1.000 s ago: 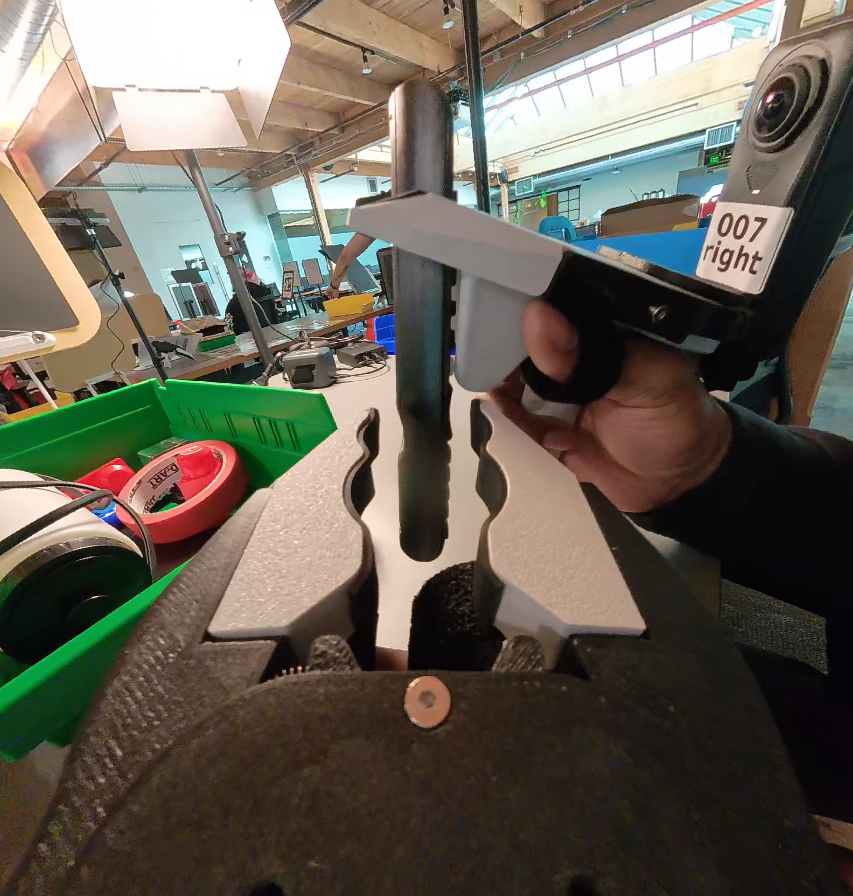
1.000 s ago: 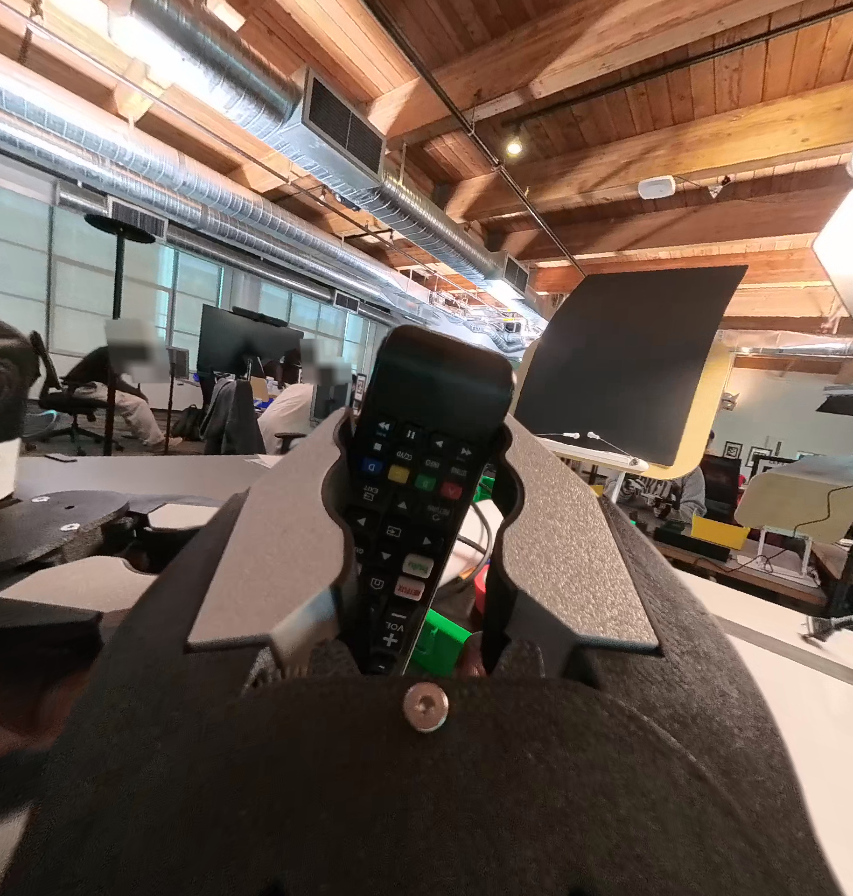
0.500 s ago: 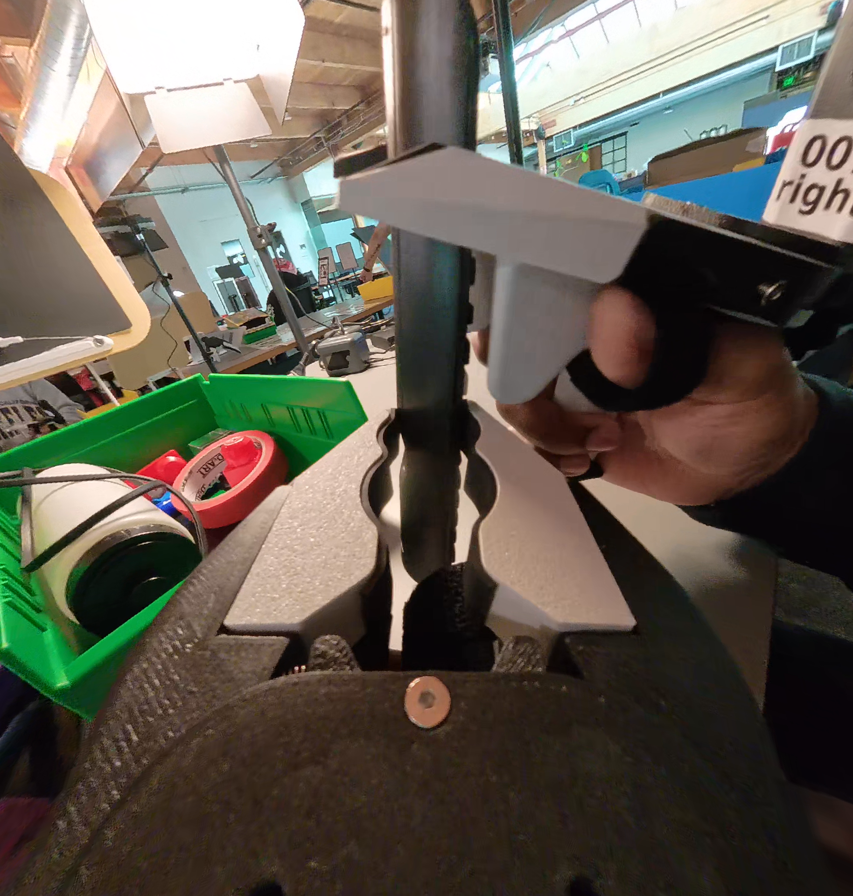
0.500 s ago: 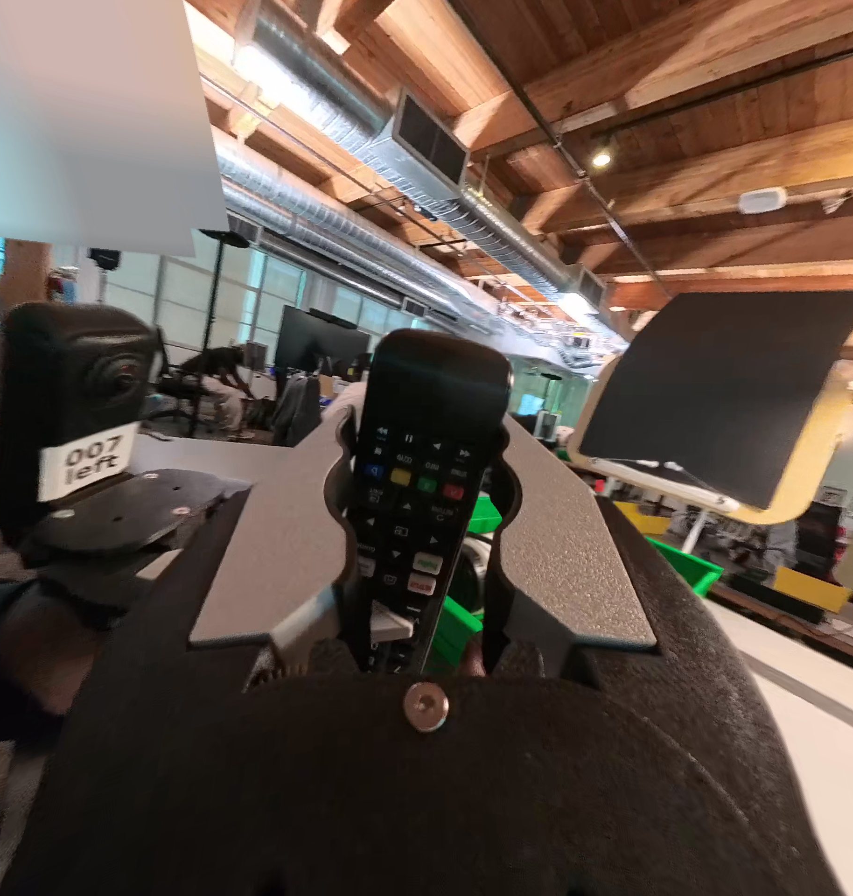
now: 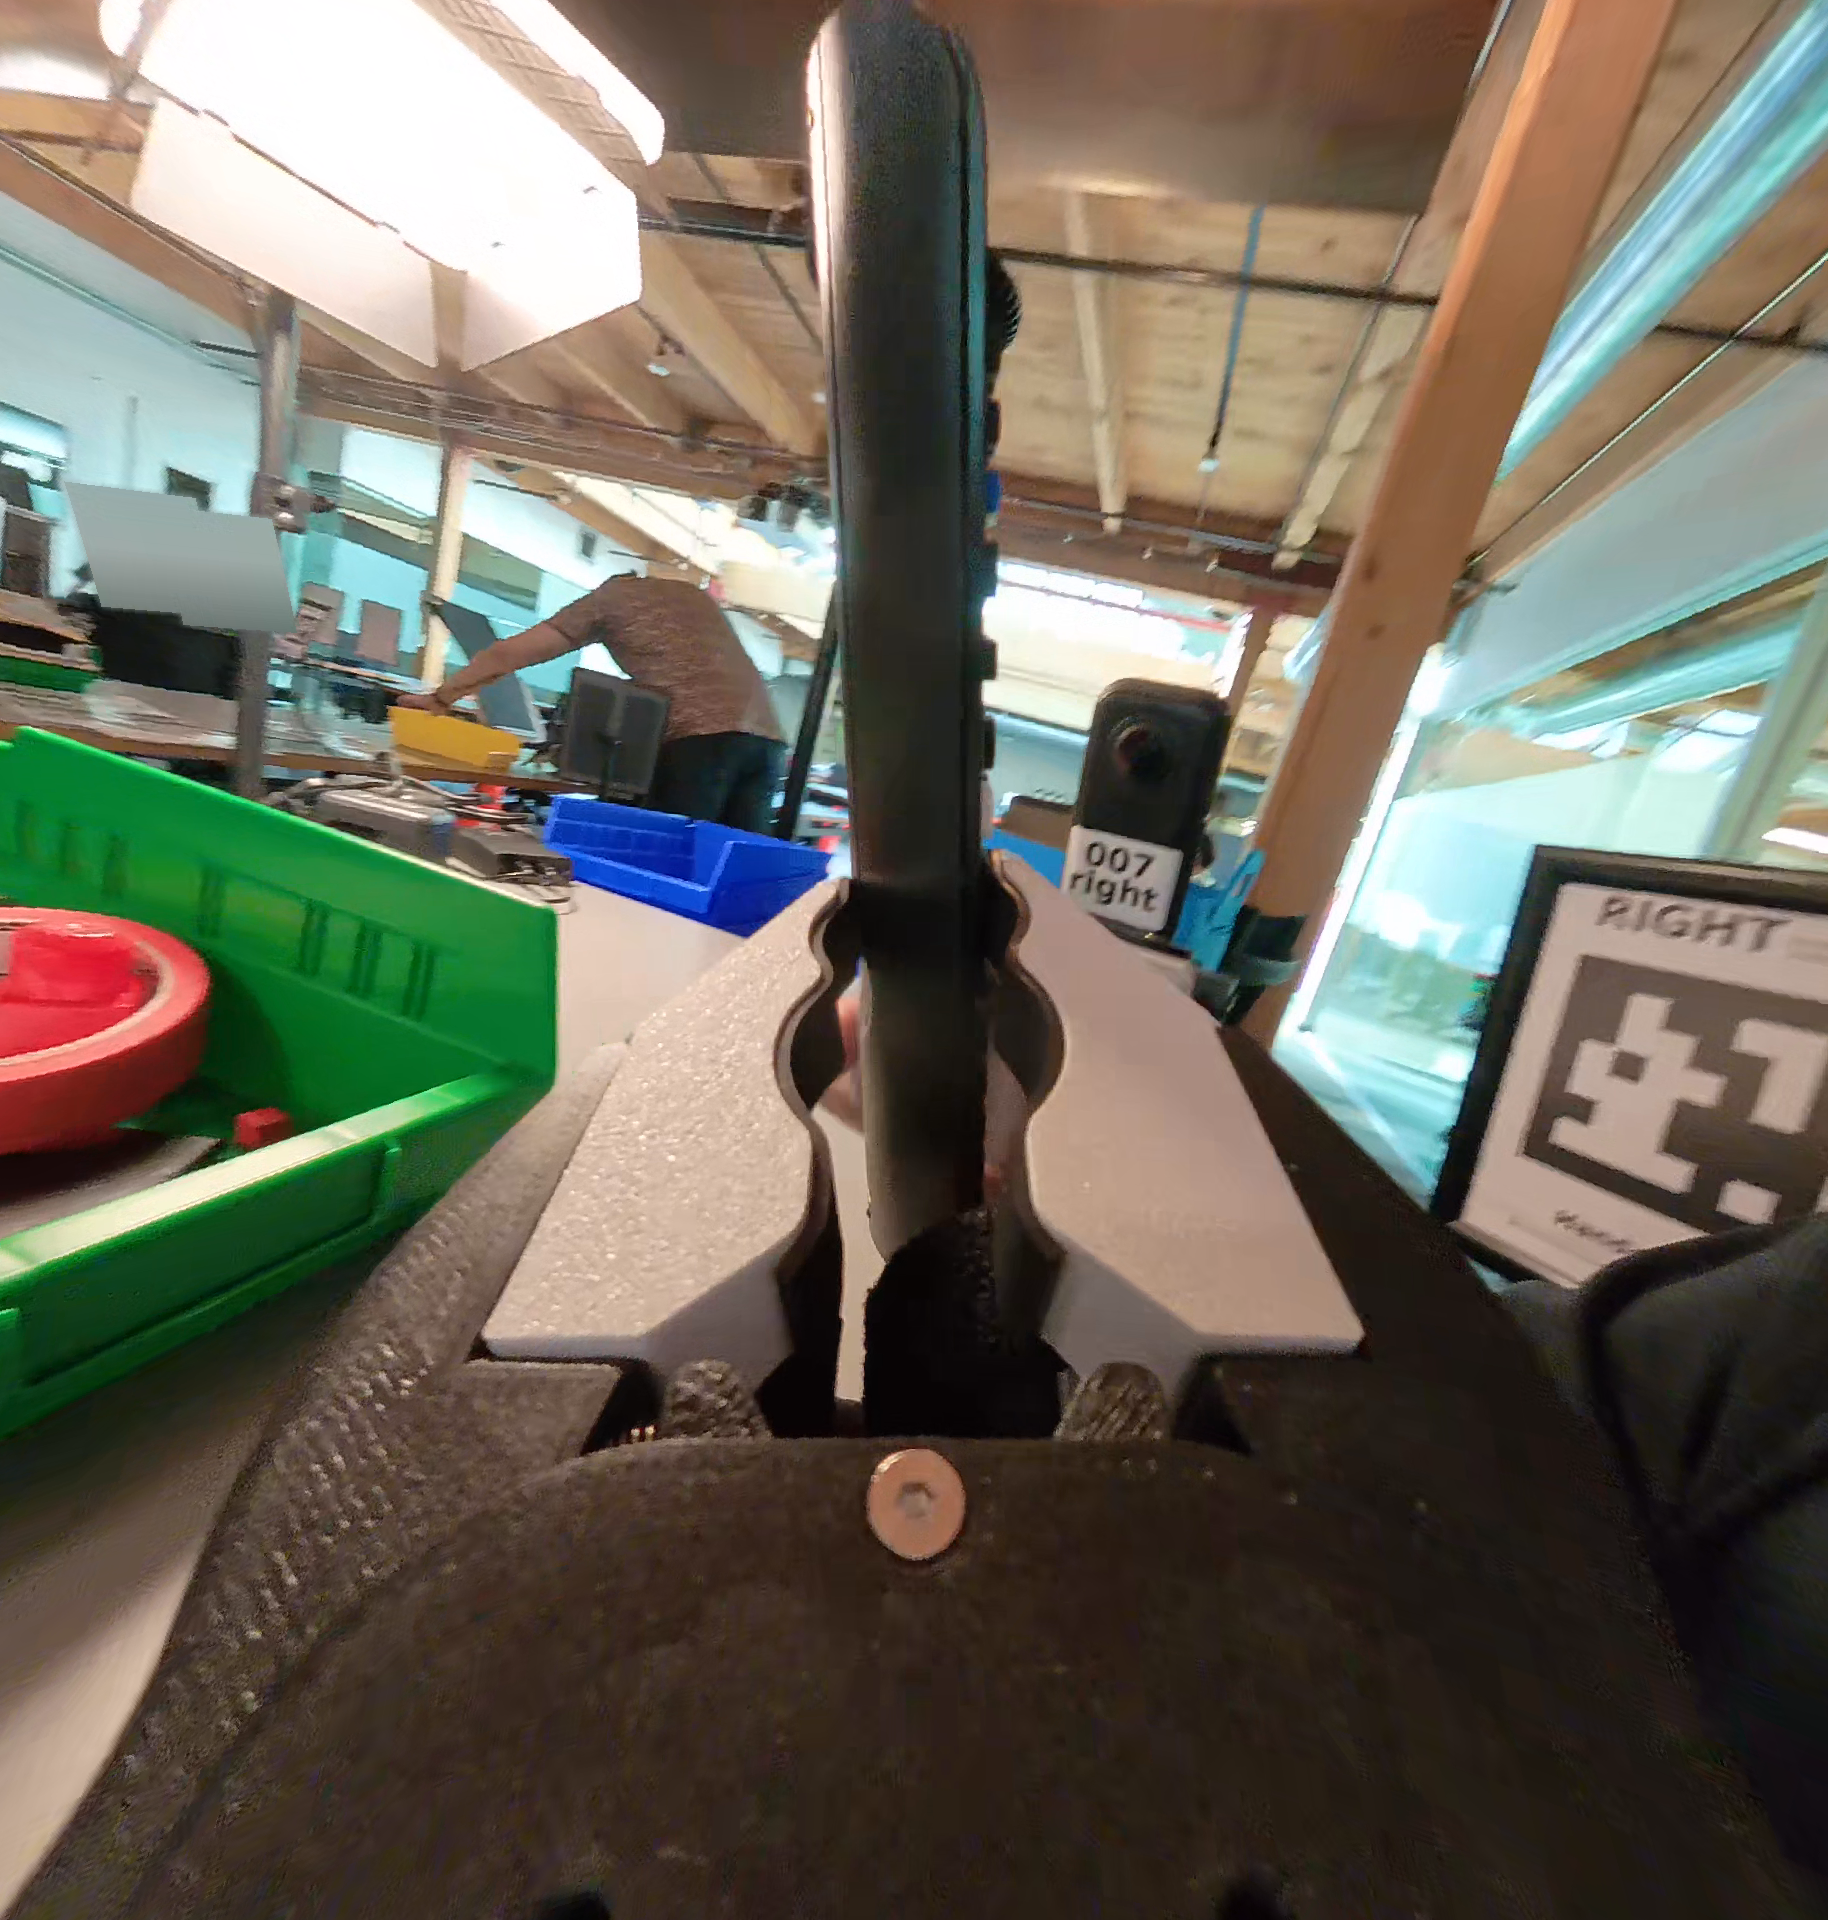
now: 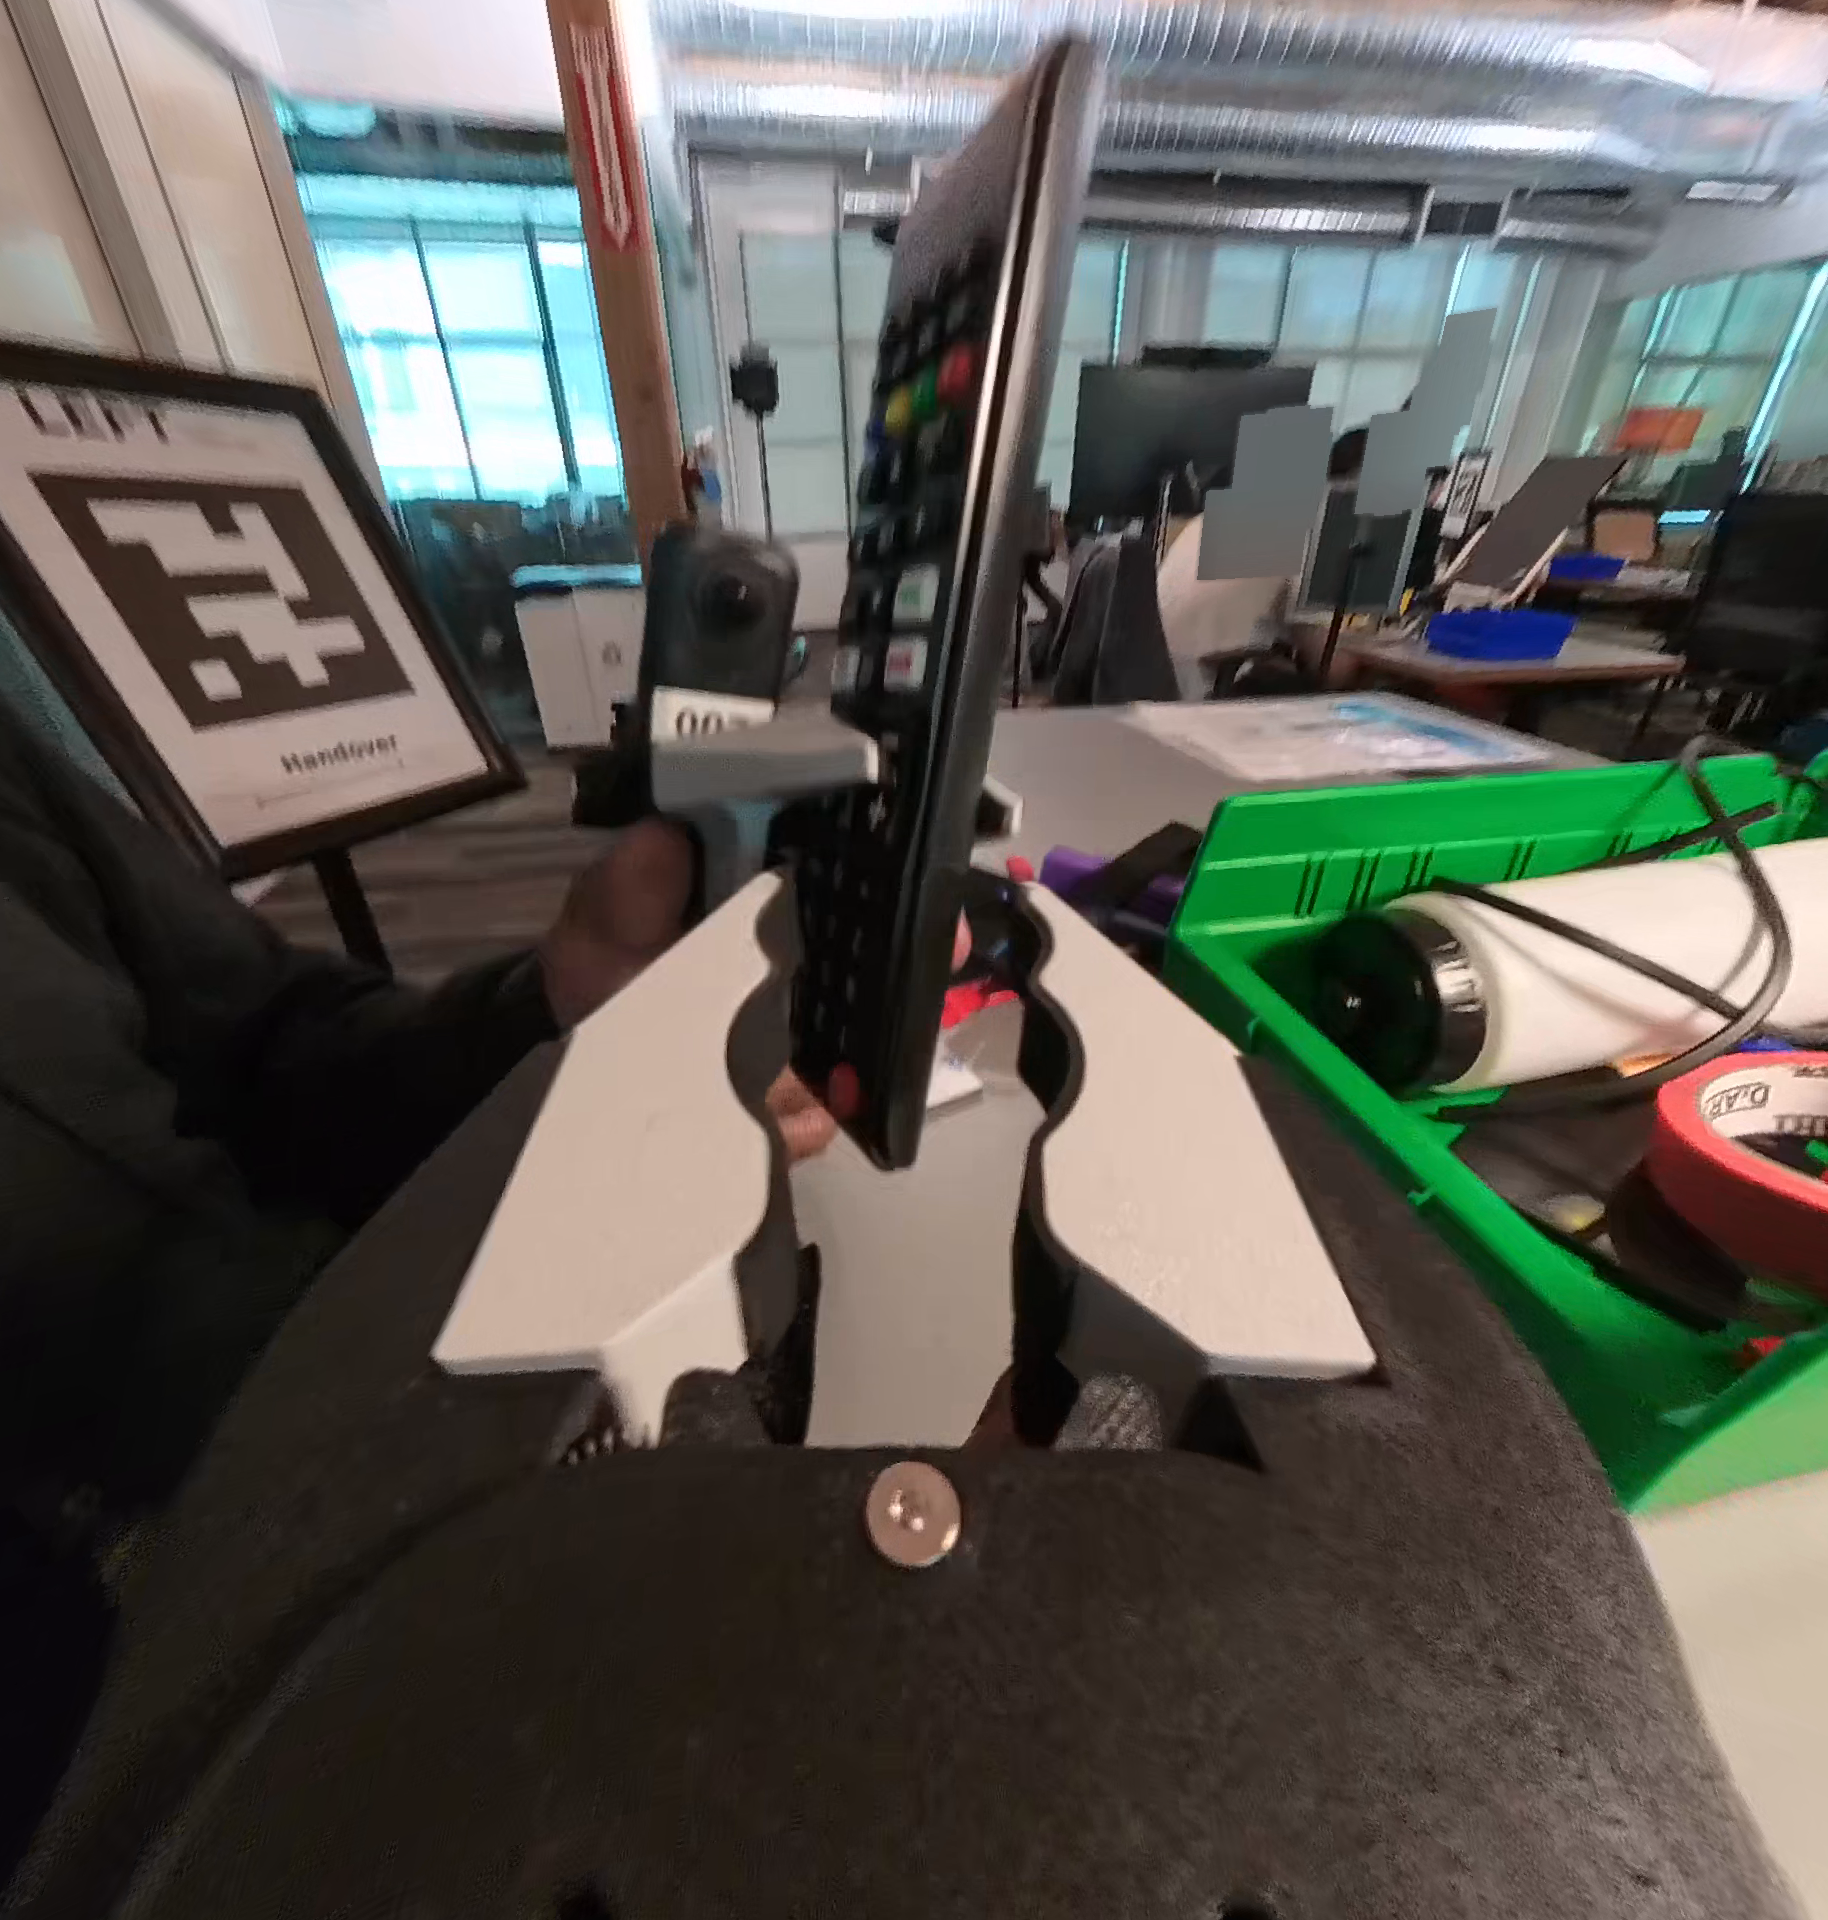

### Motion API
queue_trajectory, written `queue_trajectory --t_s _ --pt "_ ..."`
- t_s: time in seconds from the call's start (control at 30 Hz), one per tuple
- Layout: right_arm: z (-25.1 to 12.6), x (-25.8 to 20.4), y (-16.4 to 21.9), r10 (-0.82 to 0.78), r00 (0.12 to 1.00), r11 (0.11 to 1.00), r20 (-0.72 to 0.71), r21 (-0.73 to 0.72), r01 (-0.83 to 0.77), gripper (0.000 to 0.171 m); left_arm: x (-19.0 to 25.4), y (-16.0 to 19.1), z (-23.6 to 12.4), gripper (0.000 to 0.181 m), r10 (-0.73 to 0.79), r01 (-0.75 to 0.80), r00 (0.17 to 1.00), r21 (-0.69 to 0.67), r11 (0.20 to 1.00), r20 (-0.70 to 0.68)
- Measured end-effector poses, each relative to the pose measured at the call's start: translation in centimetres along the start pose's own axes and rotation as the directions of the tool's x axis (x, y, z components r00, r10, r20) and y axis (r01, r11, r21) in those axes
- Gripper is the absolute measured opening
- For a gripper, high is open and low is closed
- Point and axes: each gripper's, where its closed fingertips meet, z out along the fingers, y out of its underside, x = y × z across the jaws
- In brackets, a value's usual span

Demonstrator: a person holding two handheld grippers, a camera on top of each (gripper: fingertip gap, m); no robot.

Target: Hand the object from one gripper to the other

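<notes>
A black remote control (image 5: 905,623) stands upright and edge-on between the fingers of my left gripper (image 5: 920,894), which is shut on its lower part. In the right wrist view the remote (image 6: 941,623) shows its coloured buttons. The left gripper (image 6: 785,758) clamps it from the far side at mid-height. My right gripper (image 6: 905,894) is open, its jaws wide apart. The remote's lower end hangs between them without touching either finger. The right gripper's camera (image 5: 1149,769) shows behind the remote in the left wrist view.
A green bin (image 5: 266,935) with a red tape roll (image 5: 58,1018) stands left of the left gripper; it also shows in the right wrist view (image 6: 1409,862) with a white cylinder (image 6: 1616,935). A blue bin (image 5: 681,852) and framed marker signs (image 5: 1668,1070) (image 6: 214,592) stand nearby. Less than 4 cm separates the two grippers' tips.
The left gripper has shut on the remote. The right gripper has opened, let go of it and drawn back. Both views have swung round.
</notes>
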Motion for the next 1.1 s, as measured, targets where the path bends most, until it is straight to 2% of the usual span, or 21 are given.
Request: queue_trajectory --t_s 0.03,0.17,0.23,0.37,0.47,0.57,0.63,0.73,0.83,0.93,1.0,1.07,1.1 --pt "0.3 -0.3 0.7 -0.014 1.0 0.999 0.013 -0.037 0.015 0.032 0.2 -0.2 -0.1 0.024 -0.024 0.024 1.0 0.011 1.0 -0.02" --pt "0.3 -0.2 1.0 -0.055 0.998 0.997 -0.001 -0.056 0.055 0.027 0.0 -0.6 -0.2 0.026 -0.076 0.077 0.997 0.039 0.996 -0.03" --pt "0.1 0.0 1.3 -0.061 0.998 0.995 -0.003 -0.074 0.061 0.025 -0.1 -0.9 -0.3 0.036 -0.072 0.073 0.997 0.061 0.995 -0.016" --pt "-0.2 0.0 0.5 -0.053 0.999 0.998 0.006 -0.035 0.053 0.024 -0.3 0.3 0.0 0.036 -0.082 0.082 0.997 -0.011 0.997 -0.016" --pt "-0.1 0.2 0.2 -0.031 0.999 0.999 -0.011 -0.006 0.031 0.027 -0.3 -0.2 -0.2 0.028 -0.113 0.113 0.993 0.019 0.993 -0.033" --pt "0.0 0.1 0.6 0.01 1.0 1.0 0.007 -0.027 -0.01 0.037 -0.9 -1.2 -0.7 0.028 -0.147 0.149 0.989 0.074 0.986 -0.027" --pt "0.2 0.1 1.0 0.016 1.0 0.999 0.01 -0.041 -0.016 0.027 -0.7 -1.5 -0.7 0.028 -0.188 0.194 0.98 0.094 0.977 -0.061" --pt "0.0 0.3 0.9 0.004 1.0 0.999 -0.001 -0.042 -0.004 0.026 -0.6 -1.4 -0.6 0.03 -0.211 0.217 0.975 0.087 0.972 -0.073" --pt "-0.8 0.6 -0.6 0.048 0.999 0.998 0.011 0.039 -0.048 0.025 -1.2 -0.9 -0.5 0.038 -0.211 0.212 0.977 0.069 0.975 -0.029" --pt "-1.6 0.5 -2.1 0.115 0.991 0.984 0.065 0.128 -0.123 0.025 -0.1 -0.6 -0.2 0.035 -0.202 0.207 0.975 0.038 0.978 -0.091" --pt "-1.4 0.7 -2.1 0.13 0.99 0.981 0.046 0.139 -0.135 0.029 0.2 -0.6 -0.3 0.033 -0.17 0.175 0.981 0.041 0.984 -0.093" --pt "-0.9 0.5 -1.5 0.139 0.989 0.984 0.049 0.103 -0.144 0.042 -0.1 -0.8 -0.3 0.031 -0.148 0.152 0.987 0.055 0.987 -0.069" --pt "-0.7 0.4 -1.3 0.137 0.989 0.986 0.049 0.088 -0.141 0.04 0.0 -0.9 -0.4 0.032 -0.151 0.155 0.986 0.06 0.986 -0.073"
